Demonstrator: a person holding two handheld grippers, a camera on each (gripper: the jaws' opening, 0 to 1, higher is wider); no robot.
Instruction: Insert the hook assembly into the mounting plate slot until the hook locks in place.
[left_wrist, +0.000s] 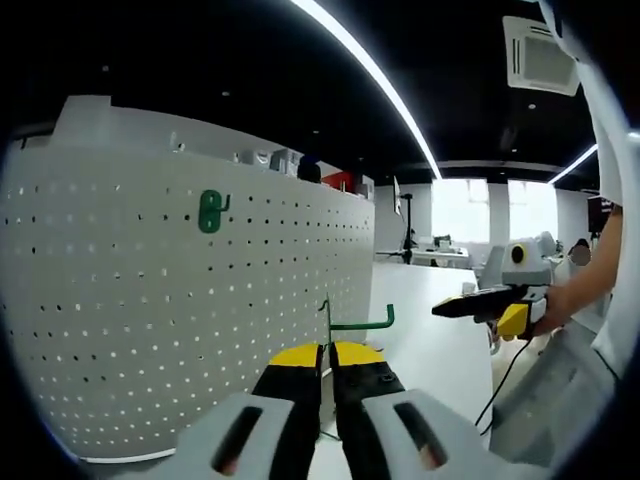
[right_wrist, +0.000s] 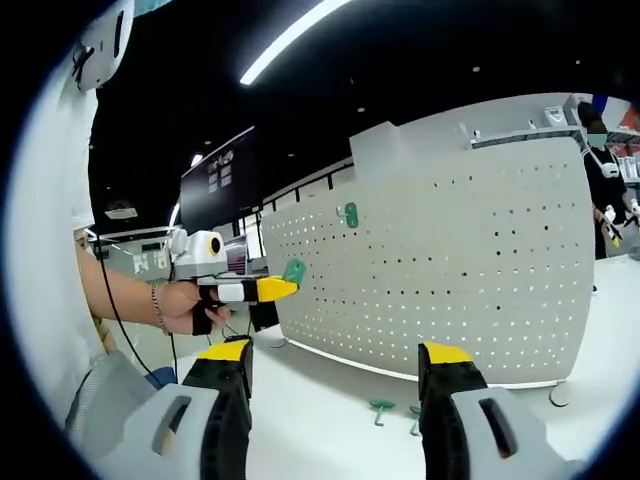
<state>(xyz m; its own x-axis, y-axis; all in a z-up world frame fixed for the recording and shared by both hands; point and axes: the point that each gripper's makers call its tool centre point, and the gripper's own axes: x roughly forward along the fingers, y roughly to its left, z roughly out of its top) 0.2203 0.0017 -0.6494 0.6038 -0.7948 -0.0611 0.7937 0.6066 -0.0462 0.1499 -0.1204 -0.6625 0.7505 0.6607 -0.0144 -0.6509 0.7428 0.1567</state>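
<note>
The white pegboard mounting plate (left_wrist: 150, 300) stands upright on a white table, with one green hook (left_wrist: 210, 211) mounted in its upper part. My left gripper (left_wrist: 326, 352) is shut on a second green hook assembly (left_wrist: 362, 323), held a little away from the board's face. In the right gripper view that left gripper (right_wrist: 278, 289) shows in a person's hand, the green hook (right_wrist: 295, 270) at its tip, near the board's left end (right_wrist: 450, 260); the mounted hook (right_wrist: 349, 214) sits higher up. My right gripper (right_wrist: 335, 352) is open, its jaws wide apart with nothing between them.
Two more green hooks (right_wrist: 380, 407) (right_wrist: 414, 411) lie on the table (right_wrist: 320, 420) in front of the board. The right gripper (left_wrist: 450, 307), held by a hand, hovers over the table right of the board. A dark monitor (right_wrist: 215, 185) stands behind.
</note>
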